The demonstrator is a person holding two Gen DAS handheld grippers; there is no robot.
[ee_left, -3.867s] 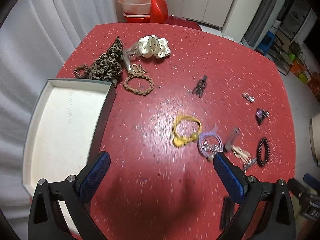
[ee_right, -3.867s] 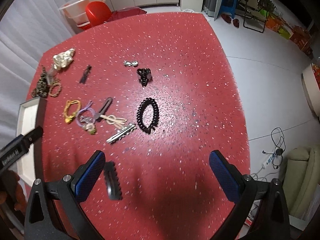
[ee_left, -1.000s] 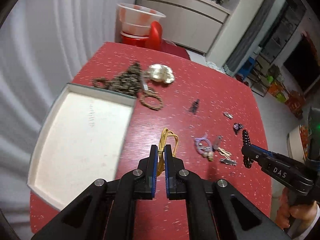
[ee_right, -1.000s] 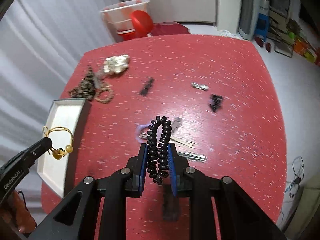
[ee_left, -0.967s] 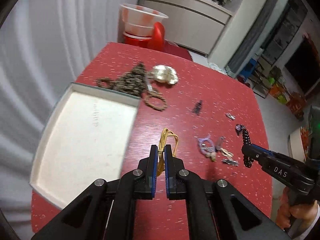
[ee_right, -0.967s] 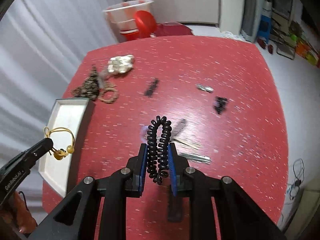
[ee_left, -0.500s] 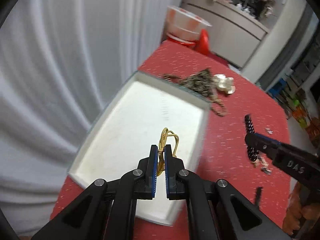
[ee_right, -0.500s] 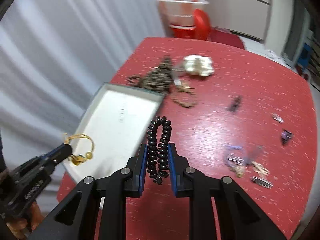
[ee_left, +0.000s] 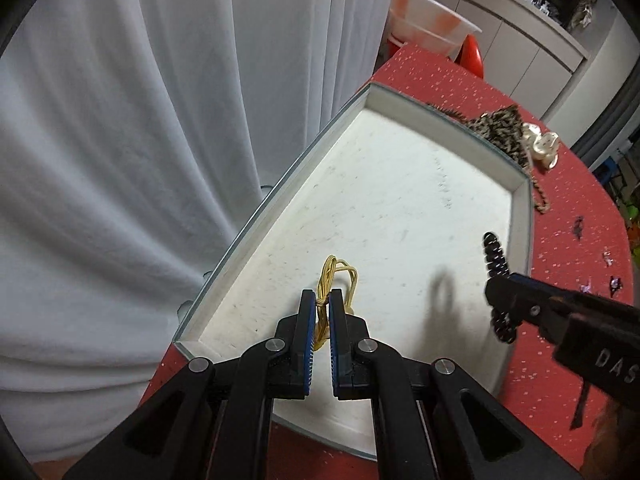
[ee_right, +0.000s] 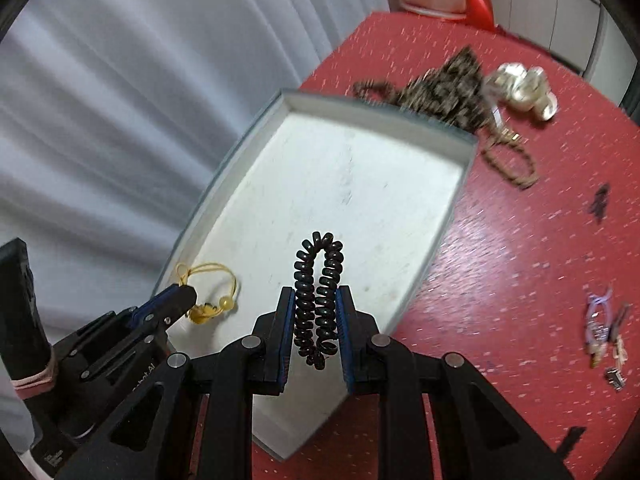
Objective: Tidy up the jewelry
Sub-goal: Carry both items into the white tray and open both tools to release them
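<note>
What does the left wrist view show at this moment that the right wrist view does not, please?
Only the left wrist view shows the counter with cupboards behind the table. Only the right wrist view shows the yellow band's bead and the purple hair tie among small clips. Both show the white tray, the left gripper shut on the yellow band, and the right gripper shut on the black coil tie.
</note>
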